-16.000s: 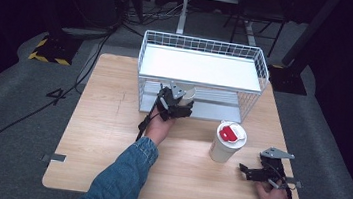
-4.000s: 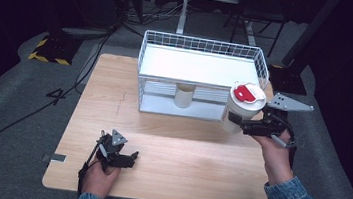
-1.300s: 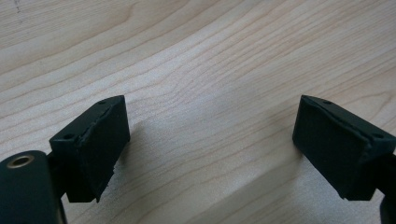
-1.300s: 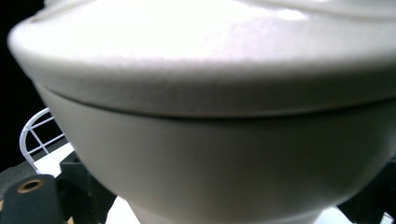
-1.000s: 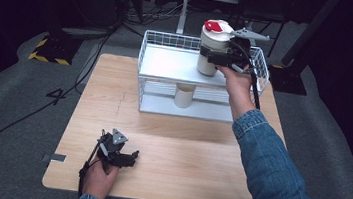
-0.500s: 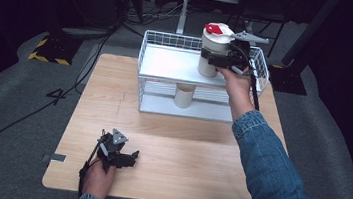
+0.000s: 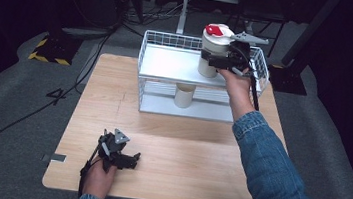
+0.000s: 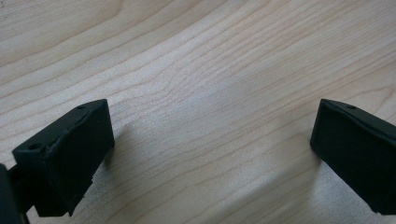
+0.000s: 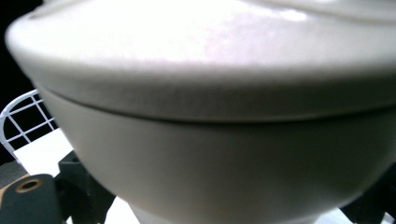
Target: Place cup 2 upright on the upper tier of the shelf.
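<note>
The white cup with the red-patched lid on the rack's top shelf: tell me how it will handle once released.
The cup looks rigid, its wall unbent in the right gripper. Tall, narrow and lidded, it may tip if nudged. On its side it would probably roll, though the wire rack rim should stop it.

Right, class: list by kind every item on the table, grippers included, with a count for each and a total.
Wire shelf rack: 1
Lidded cups: 2 (red-topped one on the upper shelf, plain one below)
Handheld grippers: 2 (left, right)
Total: 5
</note>
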The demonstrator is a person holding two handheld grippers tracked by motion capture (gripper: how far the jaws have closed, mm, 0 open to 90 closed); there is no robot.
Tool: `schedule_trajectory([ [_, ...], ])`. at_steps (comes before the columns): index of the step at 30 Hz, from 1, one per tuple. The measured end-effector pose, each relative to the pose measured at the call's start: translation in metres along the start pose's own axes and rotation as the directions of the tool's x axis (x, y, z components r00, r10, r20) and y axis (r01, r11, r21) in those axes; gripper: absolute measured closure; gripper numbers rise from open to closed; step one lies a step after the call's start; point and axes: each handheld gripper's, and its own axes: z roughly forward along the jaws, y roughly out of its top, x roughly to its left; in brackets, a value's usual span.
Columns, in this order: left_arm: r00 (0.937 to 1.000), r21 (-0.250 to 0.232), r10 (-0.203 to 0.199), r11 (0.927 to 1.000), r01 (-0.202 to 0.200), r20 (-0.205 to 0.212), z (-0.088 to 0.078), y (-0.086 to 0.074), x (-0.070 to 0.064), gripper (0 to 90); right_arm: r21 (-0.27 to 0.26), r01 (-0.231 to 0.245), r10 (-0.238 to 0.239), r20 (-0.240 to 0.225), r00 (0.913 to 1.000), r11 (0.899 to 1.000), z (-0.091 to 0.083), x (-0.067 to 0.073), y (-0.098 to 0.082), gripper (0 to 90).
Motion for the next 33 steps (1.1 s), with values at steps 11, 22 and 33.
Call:
schedule_trajectory([
  [11,1.0000,0.000,0.000,1.0000,0.000,-0.002,0.000,0.000,0.000,0.1,0.018,0.008,-0.009,0.041,0.9991,1.000,-0.007,0.000,-0.001,0.2],
  [22,1.0000,-0.001,-0.008,1.0000,0.008,-0.001,0.000,0.000,0.000,0.0,-0.004,0.033,-0.033,0.018,0.9993,0.999,-0.042,0.002,0.001,0.2],
  [33,1.0000,0.000,-0.004,1.0000,0.004,-0.003,0.000,0.000,0.000,0.0,-0.033,0.060,-0.062,-0.053,0.9967,0.998,-0.089,0.012,-0.006,0.3],
])
